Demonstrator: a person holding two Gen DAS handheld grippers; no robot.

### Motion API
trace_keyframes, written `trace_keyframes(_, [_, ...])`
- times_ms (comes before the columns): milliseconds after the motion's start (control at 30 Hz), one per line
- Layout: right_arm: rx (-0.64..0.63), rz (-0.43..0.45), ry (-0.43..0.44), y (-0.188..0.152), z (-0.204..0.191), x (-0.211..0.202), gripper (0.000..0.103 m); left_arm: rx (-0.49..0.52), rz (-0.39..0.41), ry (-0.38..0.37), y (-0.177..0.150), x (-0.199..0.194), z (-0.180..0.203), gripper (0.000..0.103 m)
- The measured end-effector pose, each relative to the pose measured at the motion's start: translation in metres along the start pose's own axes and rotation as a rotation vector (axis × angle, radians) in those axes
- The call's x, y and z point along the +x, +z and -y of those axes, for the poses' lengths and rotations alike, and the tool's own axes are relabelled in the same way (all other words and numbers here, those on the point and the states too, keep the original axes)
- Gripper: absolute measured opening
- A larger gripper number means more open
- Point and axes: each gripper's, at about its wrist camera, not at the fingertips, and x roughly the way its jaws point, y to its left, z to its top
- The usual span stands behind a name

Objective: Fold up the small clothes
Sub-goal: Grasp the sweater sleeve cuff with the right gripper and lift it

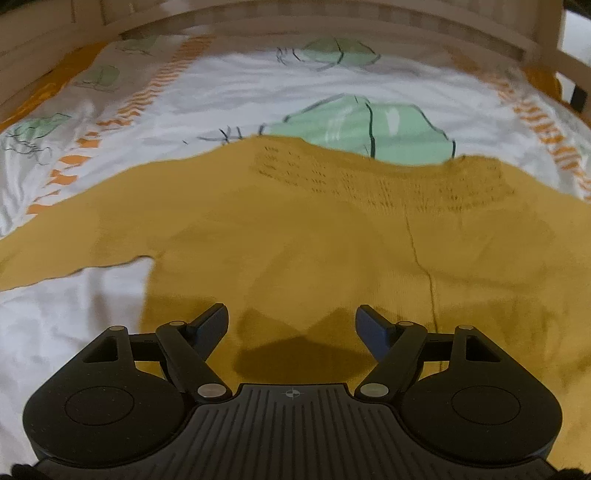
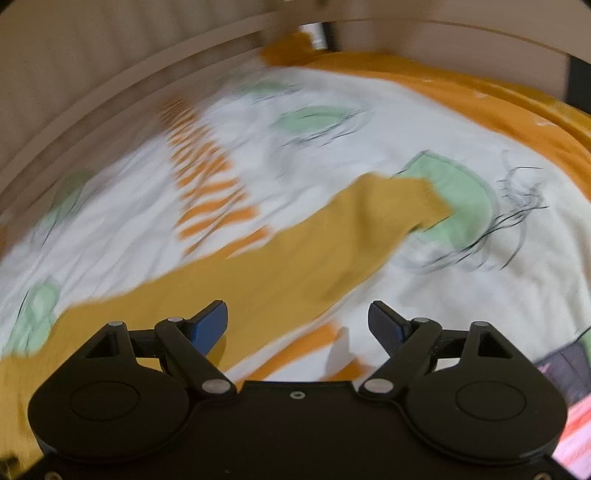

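Observation:
A small mustard-yellow knit sweater [image 1: 295, 229] lies spread flat on a patterned bed sheet [image 1: 229, 96], neckline toward the far side, one sleeve reaching out to the left. My left gripper [image 1: 291, 325] is open and empty, just above the sweater's lower hem. In the right wrist view one sleeve of the sweater [image 2: 295, 258] stretches diagonally across the sheet [image 2: 332, 122] to its cuff at upper right. My right gripper [image 2: 298, 323] is open and empty above the sleeve's lower edge. This view is blurred.
The sheet is white with green shapes, orange stripes and an orange border [image 2: 498, 107]. A wooden slatted bed rail [image 1: 332, 22] runs along the far side; it also shows in the right wrist view [image 2: 92, 85]. A dark and pink object [image 2: 569, 387] sits at right.

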Motion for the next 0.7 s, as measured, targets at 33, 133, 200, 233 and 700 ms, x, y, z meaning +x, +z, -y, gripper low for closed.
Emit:
trace_keyframes(33, [0.021, 0.008, -0.007, 0.005, 0.008, 0.003, 0.082, 0.008, -0.009, 0.003, -0.001, 0.004, 0.002, 0.075])
trace_keyframes(133, [0.086, 0.023, -0.042, 0.016, 0.033, 0.014, 0.07, 0.034, 0.016, 0.023, -0.01, 0.012, 0.008, 0.076])
trace_keyframes(200, [0.143, 0.023, -0.048, 0.023, 0.052, 0.025, 0.065, 0.046, 0.055, 0.026, -0.016, 0.012, 0.01, 0.077])
trace_keyframes(233, [0.173, 0.021, -0.046, 0.025, 0.063, 0.032, 0.061, 0.046, 0.063, 0.025, -0.017, 0.013, 0.01, 0.078])
trace_keyframes(700, [0.451, 0.038, 0.134, 0.037, 0.118, 0.088, 0.019, 0.029, 0.097, 0.0, -0.02, 0.023, 0.004, 0.093])
